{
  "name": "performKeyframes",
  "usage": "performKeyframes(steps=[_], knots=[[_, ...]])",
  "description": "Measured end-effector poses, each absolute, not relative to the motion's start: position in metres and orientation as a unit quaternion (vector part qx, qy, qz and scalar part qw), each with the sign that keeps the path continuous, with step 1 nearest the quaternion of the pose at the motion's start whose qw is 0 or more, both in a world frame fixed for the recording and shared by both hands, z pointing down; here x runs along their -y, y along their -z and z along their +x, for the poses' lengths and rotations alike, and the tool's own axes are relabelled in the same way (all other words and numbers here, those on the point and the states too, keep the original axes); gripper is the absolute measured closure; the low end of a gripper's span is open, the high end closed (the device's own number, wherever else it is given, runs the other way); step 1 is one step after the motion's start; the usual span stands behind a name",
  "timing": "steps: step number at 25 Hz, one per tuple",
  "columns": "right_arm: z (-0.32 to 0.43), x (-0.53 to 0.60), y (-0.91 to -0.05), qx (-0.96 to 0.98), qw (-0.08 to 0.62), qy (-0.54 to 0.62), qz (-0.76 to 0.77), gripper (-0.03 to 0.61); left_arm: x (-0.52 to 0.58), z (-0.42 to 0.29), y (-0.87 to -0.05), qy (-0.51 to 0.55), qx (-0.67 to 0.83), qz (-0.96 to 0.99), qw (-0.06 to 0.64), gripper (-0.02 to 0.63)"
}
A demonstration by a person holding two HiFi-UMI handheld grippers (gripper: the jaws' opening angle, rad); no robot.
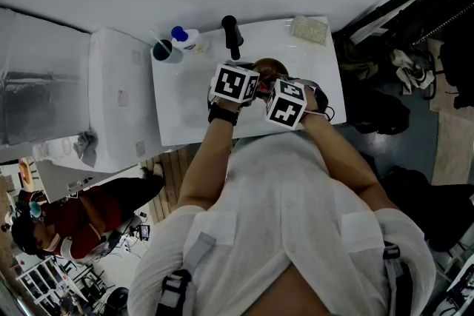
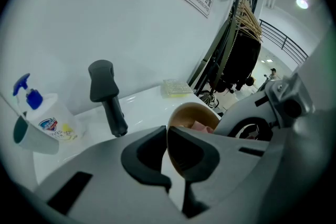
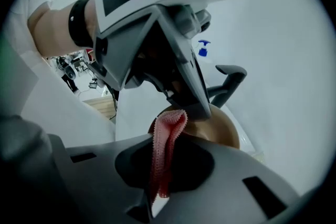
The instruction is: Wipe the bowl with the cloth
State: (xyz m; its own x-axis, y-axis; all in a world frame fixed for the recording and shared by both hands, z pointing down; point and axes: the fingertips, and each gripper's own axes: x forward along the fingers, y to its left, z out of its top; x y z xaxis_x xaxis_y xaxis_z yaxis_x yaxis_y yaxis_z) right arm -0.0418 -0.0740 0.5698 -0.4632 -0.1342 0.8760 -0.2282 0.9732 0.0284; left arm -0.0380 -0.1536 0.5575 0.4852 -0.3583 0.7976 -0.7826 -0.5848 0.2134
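A brown bowl (image 1: 271, 69) stands on the white table (image 1: 185, 107), partly hidden behind both grippers' marker cubes. In the left gripper view my left gripper (image 2: 167, 138) is shut on the near rim of the bowl (image 2: 195, 112), one jaw inside and one outside. A bit of pink cloth (image 2: 201, 126) shows inside the bowl. In the right gripper view my right gripper (image 3: 159, 168) is shut on the pink cloth (image 3: 167, 136), a folded strip rising from the jaws to the bowl's (image 3: 223, 132) edge. The two grippers are close together at the bowl.
A black faucet-like handle (image 1: 232, 36) stands just behind the bowl. A soap pump bottle (image 1: 185, 36) and a dark cup (image 1: 164, 50) are at the table's back left, a yellowish sponge (image 1: 309, 29) at the back right. Bags and clutter lie on the floor to the right.
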Motion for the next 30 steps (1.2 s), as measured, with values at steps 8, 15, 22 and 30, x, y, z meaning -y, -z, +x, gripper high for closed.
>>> performKeyframes(steps=[8, 15, 22, 30], knots=[[-0.05, 0.07, -0.565, 0.87, 0.478, -0.073, 0.098, 0.54, 0.153, -0.042, -0.557, -0.373, 0.355, 0.81, 0.279, 0.594], [-0.016, 0.08, -0.582, 0.816, 0.568, -0.024, 0.105, 0.54, 0.152, -0.048, -0.561, -0.378, 0.36, 0.806, 0.28, 0.592], [-0.001, 0.113, -0.582, 0.792, 0.582, 0.051, 0.174, 0.54, 0.147, -0.032, -0.554, -0.377, 0.338, 0.816, 0.277, 0.592], [-0.013, 0.122, -0.545, 0.85, 0.48, 0.022, 0.217, 0.54, 0.149, -0.034, -0.55, -0.377, 0.334, 0.827, 0.251, 0.594]])
